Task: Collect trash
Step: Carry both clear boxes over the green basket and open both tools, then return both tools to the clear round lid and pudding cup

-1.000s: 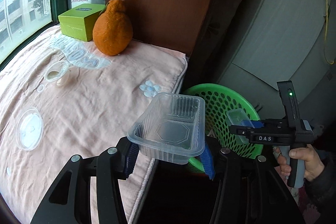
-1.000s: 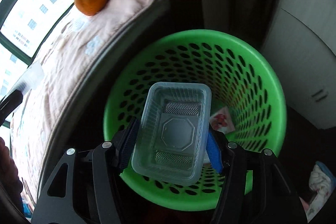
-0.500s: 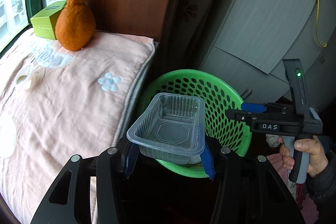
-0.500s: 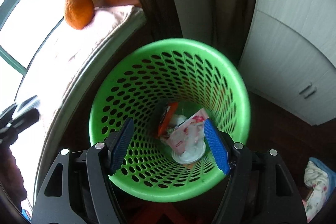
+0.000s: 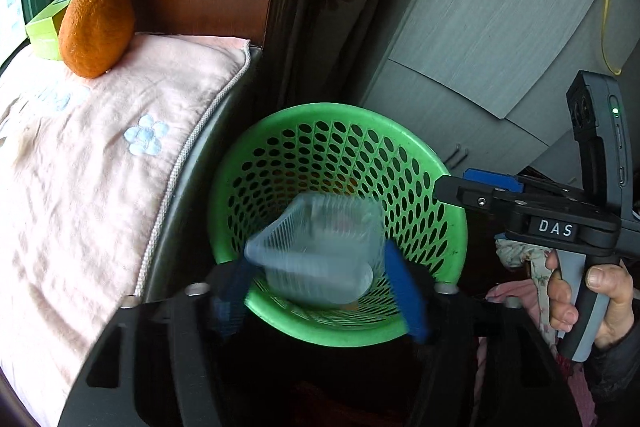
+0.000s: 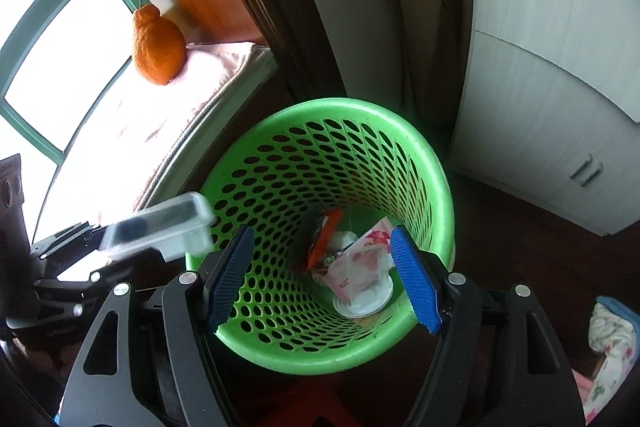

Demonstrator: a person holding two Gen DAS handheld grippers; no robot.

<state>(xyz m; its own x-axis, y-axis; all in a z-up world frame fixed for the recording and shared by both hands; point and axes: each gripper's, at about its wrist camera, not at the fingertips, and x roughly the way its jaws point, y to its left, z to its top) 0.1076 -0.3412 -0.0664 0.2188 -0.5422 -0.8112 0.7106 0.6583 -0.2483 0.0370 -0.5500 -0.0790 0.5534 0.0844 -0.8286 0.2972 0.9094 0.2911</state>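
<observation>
A green perforated trash basket (image 5: 436, 187) (image 6: 432, 163) stands on the floor beside the bed. A clear plastic food tray (image 5: 320, 247) is blurred and tilted between the blue pads of my left gripper (image 5: 320, 291), over the basket's near rim; the jaws look spread and whether the pads still touch it is unclear. The tray also shows in the right wrist view (image 6: 160, 227). My right gripper (image 6: 324, 275) is open and empty above the basket, and it shows in the left wrist view (image 5: 480, 187). Wrappers, another clear tray and a white lid (image 6: 362, 301) lie at the basket's bottom.
A pink quilted bed (image 5: 80, 167) fills the left, with a large orange pear-shaped fruit (image 5: 96, 27) (image 6: 158, 51) and a green box (image 5: 44, 27) at its far end. Grey cabinets (image 6: 560, 67) stand right of the basket. Floral cloth (image 6: 612, 347) lies on the floor at right.
My left gripper carried the tray from over the bed to over the basket; its jaws have spread and the tray is tilting. My right gripper let its tray drop into the basket and stays open.
</observation>
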